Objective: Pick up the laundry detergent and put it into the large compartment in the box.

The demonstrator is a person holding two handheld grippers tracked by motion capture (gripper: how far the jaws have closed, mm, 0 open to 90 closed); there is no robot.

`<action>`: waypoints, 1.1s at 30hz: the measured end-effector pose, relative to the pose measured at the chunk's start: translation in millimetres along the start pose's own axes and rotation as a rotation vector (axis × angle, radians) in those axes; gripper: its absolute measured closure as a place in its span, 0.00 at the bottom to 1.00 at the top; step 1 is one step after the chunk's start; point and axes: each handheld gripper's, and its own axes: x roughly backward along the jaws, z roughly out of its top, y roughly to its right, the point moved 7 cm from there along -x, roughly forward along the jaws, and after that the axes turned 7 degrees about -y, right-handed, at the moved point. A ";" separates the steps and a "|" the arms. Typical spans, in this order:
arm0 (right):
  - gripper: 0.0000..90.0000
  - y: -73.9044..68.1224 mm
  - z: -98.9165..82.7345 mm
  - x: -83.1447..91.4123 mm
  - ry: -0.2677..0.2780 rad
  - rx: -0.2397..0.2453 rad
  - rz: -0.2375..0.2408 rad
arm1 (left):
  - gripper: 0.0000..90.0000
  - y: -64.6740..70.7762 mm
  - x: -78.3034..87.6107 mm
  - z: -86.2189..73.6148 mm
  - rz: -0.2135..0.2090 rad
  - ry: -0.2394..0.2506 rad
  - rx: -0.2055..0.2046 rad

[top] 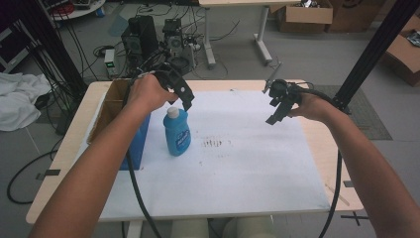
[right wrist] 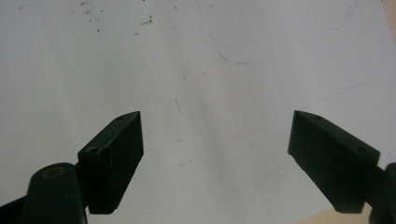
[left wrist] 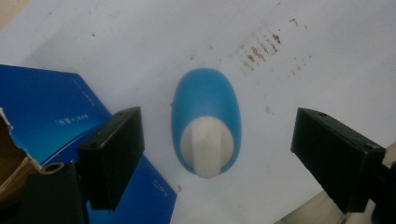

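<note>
White paper [top: 247, 163] covers a table, with cables and boxes on the floor beyond. From the high view, a blue bottle [top: 177, 131] stands upright on the paper, just beside a blue-sided box [top: 116, 106]; the left gripper [top: 185, 101] hangs just above its white cap, the right gripper [top: 274, 115] well apart over bare paper.

Left gripper view: jaws spread wide, the bottle [left wrist: 207, 119] between them, untouched, the box [left wrist: 51, 112] at left.

Right gripper view: jaws spread over stained paper [right wrist: 201, 70].
</note>
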 end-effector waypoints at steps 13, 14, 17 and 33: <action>0.20 0.5 -0.4 -0.4 0.004 0.010 0.003 | 0.20 -5.5 -25.6 -2.5 -0.027 -0.035 -0.013; 0.20 0.2 -0.4 -0.9 0.002 0.011 0.007 | 0.20 -6.3 -29.3 -3.0 -0.026 -0.042 -0.018; 0.20 0.3 -0.6 -2.1 -0.002 0.012 0.008 | 0.20 -5.8 -33.2 -3.0 -0.034 -0.042 -0.016; 0.20 -0.3 0.5 -2.4 -0.002 0.013 0.009 | 0.20 -5.9 -58.4 -5.3 -0.033 -0.077 -0.014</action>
